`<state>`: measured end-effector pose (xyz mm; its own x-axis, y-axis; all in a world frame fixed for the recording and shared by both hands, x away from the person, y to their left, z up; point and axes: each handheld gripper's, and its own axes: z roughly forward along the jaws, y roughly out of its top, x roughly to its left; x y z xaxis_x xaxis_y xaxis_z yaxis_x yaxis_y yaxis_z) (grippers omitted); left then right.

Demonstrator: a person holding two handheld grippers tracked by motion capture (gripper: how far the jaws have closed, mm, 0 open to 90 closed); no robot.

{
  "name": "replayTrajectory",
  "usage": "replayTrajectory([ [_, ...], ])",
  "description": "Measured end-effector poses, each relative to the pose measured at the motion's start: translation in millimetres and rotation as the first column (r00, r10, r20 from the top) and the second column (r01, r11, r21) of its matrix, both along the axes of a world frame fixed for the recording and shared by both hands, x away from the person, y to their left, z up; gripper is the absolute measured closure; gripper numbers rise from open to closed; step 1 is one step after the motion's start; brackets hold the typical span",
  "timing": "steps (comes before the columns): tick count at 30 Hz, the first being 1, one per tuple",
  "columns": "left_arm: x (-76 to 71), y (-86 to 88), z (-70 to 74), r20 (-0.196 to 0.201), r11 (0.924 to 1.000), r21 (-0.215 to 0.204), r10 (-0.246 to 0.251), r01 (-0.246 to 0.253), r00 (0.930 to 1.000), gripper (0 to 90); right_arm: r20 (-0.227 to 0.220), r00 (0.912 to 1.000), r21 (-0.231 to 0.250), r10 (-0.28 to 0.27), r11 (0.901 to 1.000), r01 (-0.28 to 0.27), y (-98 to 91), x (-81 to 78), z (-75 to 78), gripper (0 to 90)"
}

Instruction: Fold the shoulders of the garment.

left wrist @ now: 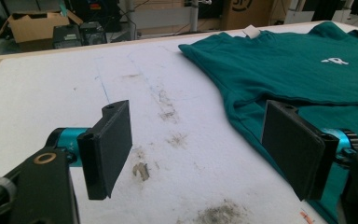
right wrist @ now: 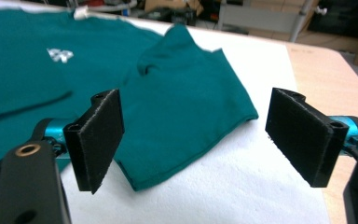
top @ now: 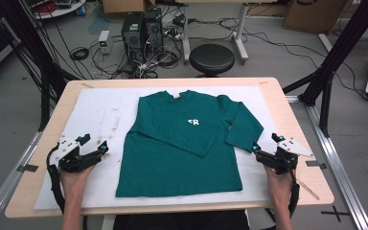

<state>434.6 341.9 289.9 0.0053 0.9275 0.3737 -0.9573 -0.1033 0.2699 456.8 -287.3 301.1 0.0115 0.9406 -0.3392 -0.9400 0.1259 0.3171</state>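
High view: green shirt (top: 182,143) flat; left gripper (top: 93,146) & right gripper (top: 267,146) both wide, holding nothing.

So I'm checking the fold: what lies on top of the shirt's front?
One sleeve lies folded across the green shirt, just below the white logo. The fabric it covers is hidden.

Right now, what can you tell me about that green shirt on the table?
The green shirt is a long-sleeved top of soft knit, lying flat, neck away from the person, on the white mat. A small white logo marks the chest. One sleeve is folded across the front; the other lies spread out towards the right gripper. Neither gripper touches it.
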Motion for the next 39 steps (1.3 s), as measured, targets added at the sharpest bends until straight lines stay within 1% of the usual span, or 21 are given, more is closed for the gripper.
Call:
replayTrajectory([
  [5,0.1,0.1,-0.1,-0.001,1.0,0.0,0.001,-0.001,1.0,25.0,-0.041,0.9991,0.0,0.002,1.0,-0.002,-0.4,-0.8,4.3,19.7],
  [6,0.2,-0.2,-0.5,0.004,1.0,0.004,0.007,-0.007,1.0,25.3,-0.094,0.9939,-0.035,0.059,0.9974,-0.062,-6.0,-1.7,8.5,20.0],
  [8,0.3,-1.0,-0.7,0.007,0.9999,0.006,0.009,-0.009,0.9999,25.6,-0.127,0.99,-0.073,0.061,0.9948,-0.071,-9.1,-4.4,11.2,21.8],
  [10,0.3,-0.8,-0.6,0.005,1.0,0.0,0.008,-0.008,1.0,26.0,-0.148,0.9877,-0.133,0.051,0.9886,-0.071,-10.2,-8.9,12.3,30.9],
  [12,0.3,0.4,-0.4,0.002,1.0,-0.002,-0.003,0.003,1.0,26.1,-0.163,0.9866,-0.187,-0.009,0.9821,-0.022,-7.5,-14.8,16.0,33.7],
  [13,0.3,1.0,-0.5,0.002,1.0,-0.003,-0.009,0.009,1.0,26.1,-0.18,0.9834,-0.206,-0.025,0.9784,-0.013,-5.9,-16.4,17.7,36.9],
  [14,0.3,1.3,-0.7,0.003,0.9999,-0.005,-0.012,0.012,0.9999,26.1,-0.202,0.9785,-0.241,-0.043,0.9706,-0.007,-3.9,-17.6,21.2,39.9],
  [15,0.3,1.3,-0.7,0.003,0.9999,-0.005,-0.012,0.012,0.9999,26.1,-0.202,0.9785,-0.241,-0.043,0.9706,-0.007,-3.9,-17.6,21.2,39.9],
  [16,0.4,1.1,-0.9,0.007,0.9999,-0.006,-0.012,0.012,0.9999,26.1,-0.225,0.9726,-0.27,-0.057,0.963,-0.006,-1.2,-18.3,24.8,40.4],
  [17,0.3,1.0,-1.0,0.007,1.0,-0.003,-0.009,0.009,0.9999,26.5,-0.255,0.9613,-0.301,-0.104,0.9532,0.024,5.1,-19.8,30.5,42.7],
  [18,0.5,0.1,-1.0,0.008,1.0,-0.003,-0.003,0.003,1.0,27.1,-0.273,0.9515,-0.334,-0.142,0.9416,0.044,10.8,-20.8,35.4,44.8],
  [19,0.4,-0.2,-1.0,0.008,1.0,-0.004,0.0,0.0,1.0,27.7,-0.28,0.9452,-0.35,-0.168,0.9346,0.063,14.8,-21.3,38.5,45.1],
  [22,0.4,-0.3,-1.1,0.006,1.0,-0.003,0.004,-0.004,1.0,28.0,-0.295,0.9258,-0.374,-0.236,0.9203,0.115,24.7,-20.1,46.1,44.0],
  [23,0.4,-0.2,-1.0,0.007,1.0,-0.005,0.0,0.0,1.0,28.1,-0.306,0.9182,-0.372,-0.252,0.9193,0.128,27.2,-19.3,48.1,43.2],
  [25,0.3,0.3,-1.3,0.007,0.9998,-0.018,-0.004,0.004,1.0,28.1,-0.329,0.9088,-0.37,-0.257,0.9203,0.126,29.5,-16.9,51.8,43.1],
  [27,0.4,0.7,-1.3,0.008,0.9998,-0.019,-0.01,0.01,0.9999,28.1,-0.342,0.9036,-0.37,-0.258,0.921,0.122,30.8,-15.6,53.0,43.4],
  [32,0.4,-0.3,-1.3,0.008,0.9998,-0.019,0.0,0.0,1.0,28.1,-0.346,0.899,-0.386,-0.268,0.9141,0.124,34.7,-13.1,56.1,46.0],
  [36,0.5,-0.3,-1.4,0.008,0.9998,-0.019,-0.001,0.001,1.0,28.1,-0.374,0.8824,-0.397,-0.285,0.909,0.125,37.6,-7.0,62.1,48.8],
  [37,0.5,-0.3,-1.4,0.008,0.9998,-0.019,-0.001,0.001,1.0,28.1,-0.374,0.8824,-0.397,-0.285,0.909,0.125,37.6,-7.0,62.1,48.8],
  [38,0.4,-0.3,-1.4,0.009,0.9999,-0.016,0.0,0.0,1.0,28.1,-0.367,0.8839,-0.387,-0.29,0.9117,0.138,38.4,-7.8,61.8,57.5],
  [39,0.4,-0.4,-1.6,0.01,0.9999,-0.012,0.002,-0.002,0.9999,28.1,-0.364,0.8855,-0.389,-0.288,0.9111,0.136,38.3,-7.8,62.2,59.6],
])
